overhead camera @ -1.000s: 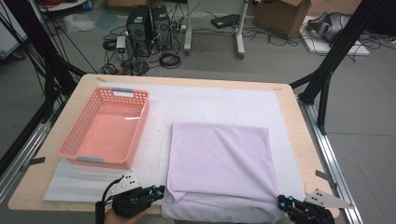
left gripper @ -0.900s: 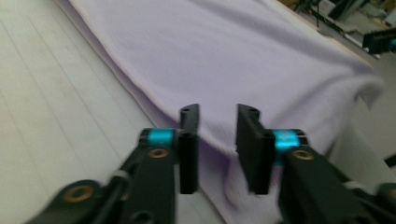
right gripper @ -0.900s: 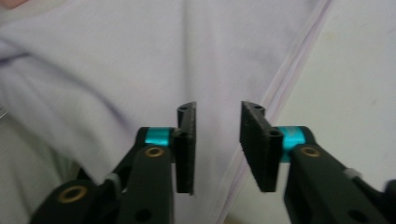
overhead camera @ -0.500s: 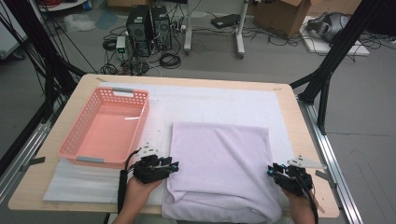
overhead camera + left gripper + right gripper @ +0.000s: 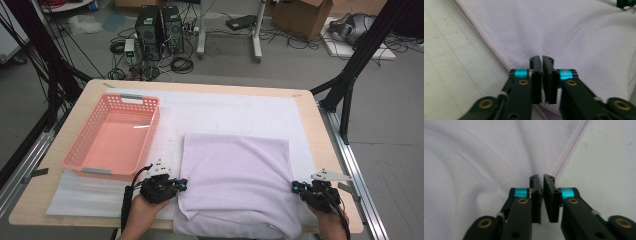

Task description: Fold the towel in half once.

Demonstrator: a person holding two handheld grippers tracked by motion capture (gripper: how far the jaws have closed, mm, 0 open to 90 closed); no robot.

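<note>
Left gripper [image 5: 182,184]: jaws just closing, pinching towel [image 5: 237,180] left edge, cloth between pads. Right gripper [image 5: 296,187]: jaws just closing, clamped on right hem. Both moved up from table's [image 5: 320,117] near edge since 1 second ago. Towel spread between the 2; pink basket [image 5: 112,135] beyond left gripper.

You get even, soft overhead light in the high view, bright on the white mat [image 5: 235,112] and with only faint shadows under the basket [image 5: 112,135]. The picture is slightly soft and coarse. In both gripper views the 2 black jaws are blurred up close, and the lilac towel [image 5: 564,30] looks washed-out.
</note>
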